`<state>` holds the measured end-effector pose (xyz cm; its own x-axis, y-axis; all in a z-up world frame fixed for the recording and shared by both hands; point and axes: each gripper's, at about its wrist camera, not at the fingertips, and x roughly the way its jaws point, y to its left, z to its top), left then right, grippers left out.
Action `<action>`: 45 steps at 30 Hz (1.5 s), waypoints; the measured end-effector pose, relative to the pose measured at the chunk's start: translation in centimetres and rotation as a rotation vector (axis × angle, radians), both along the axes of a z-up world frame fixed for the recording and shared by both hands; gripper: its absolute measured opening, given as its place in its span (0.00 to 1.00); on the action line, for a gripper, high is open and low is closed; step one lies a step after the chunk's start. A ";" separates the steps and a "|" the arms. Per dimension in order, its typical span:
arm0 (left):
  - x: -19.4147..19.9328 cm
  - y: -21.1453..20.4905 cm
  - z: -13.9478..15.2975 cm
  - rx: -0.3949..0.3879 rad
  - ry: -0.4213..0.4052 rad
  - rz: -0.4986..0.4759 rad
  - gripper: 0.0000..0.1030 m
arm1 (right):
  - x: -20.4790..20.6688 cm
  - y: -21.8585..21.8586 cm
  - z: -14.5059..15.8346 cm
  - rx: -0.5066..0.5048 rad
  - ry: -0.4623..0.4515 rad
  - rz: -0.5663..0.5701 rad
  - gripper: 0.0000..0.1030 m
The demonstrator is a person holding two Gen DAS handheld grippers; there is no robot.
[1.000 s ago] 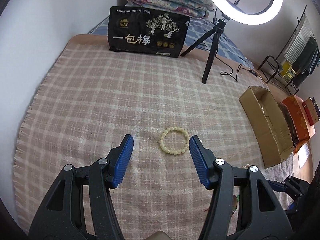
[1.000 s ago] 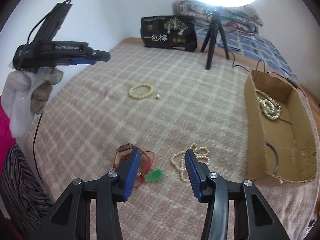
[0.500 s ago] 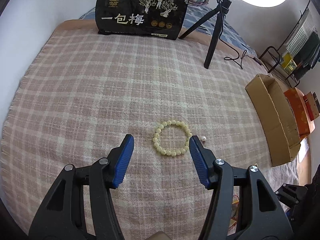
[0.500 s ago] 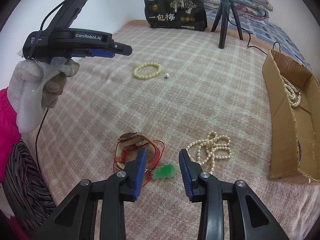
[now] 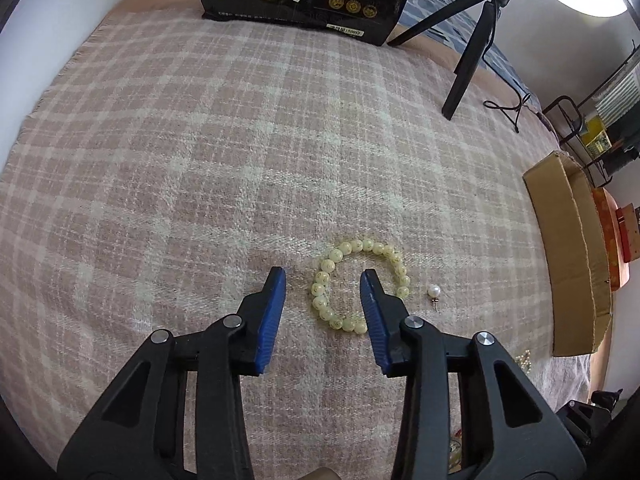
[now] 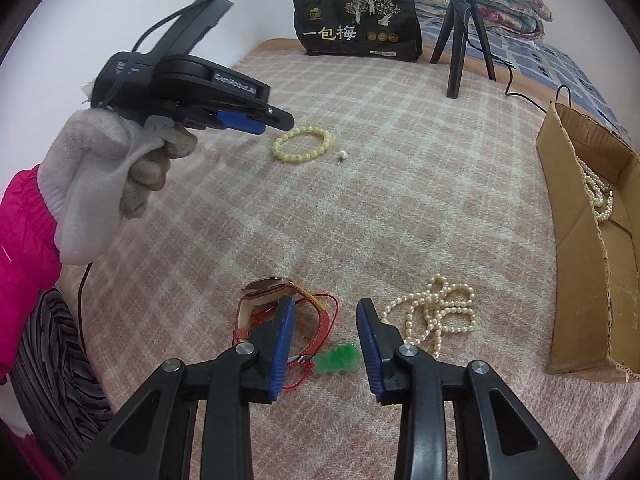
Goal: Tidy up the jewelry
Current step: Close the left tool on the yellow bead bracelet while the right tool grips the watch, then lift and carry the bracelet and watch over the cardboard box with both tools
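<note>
1. A pink plaid blanket (image 5: 200, 140) covers the bed and carries everything else.
2. A cardboard box (image 6: 576, 264) sits at the blanket's right edge with a pearl strand (image 6: 598, 192) inside it.
3. The left gripper (image 5: 323, 276) is low over the blanket, jaws apart. Its right finger sits inside the ring of a pale yellow bead bracelet (image 5: 332, 258), and its left finger is just outside the ring.
4. The right gripper (image 6: 326, 306) is near the front edge, jaws apart and empty.
5. A pearl necklace (image 6: 434, 314) lies heaped just right of the right gripper.
6. A watch (image 6: 266, 286) and red cord (image 6: 332, 308) lie by its left finger.
7. A green pendant (image 6: 336, 360) lies between the right gripper's fingers.
8. A single pearl stud (image 5: 433, 291) lies just right of the bracelet.
</note>
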<state>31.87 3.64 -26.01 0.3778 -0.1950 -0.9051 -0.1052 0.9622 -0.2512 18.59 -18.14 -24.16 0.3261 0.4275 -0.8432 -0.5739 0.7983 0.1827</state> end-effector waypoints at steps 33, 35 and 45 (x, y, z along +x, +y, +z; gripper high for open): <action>-0.1 1.1 0.1 -0.028 -0.056 0.071 0.05 | 0.4 1.2 -0.9 -0.008 0.005 0.020 0.07; -0.1 1.0 0.7 -0.040 -0.068 0.068 0.05 | 0.3 1.2 -0.6 -0.004 -0.003 0.019 0.07; -1.3 0.4 4.2 -0.080 -0.135 0.049 0.05 | -0.7 1.2 1.9 0.014 -0.064 0.011 0.07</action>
<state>30.61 4.01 -21.81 0.5061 -0.2431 -0.8275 -0.1112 0.9330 -0.3421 17.84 -16.99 -22.26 0.3742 0.4426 -0.8149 -0.5932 0.7897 0.1565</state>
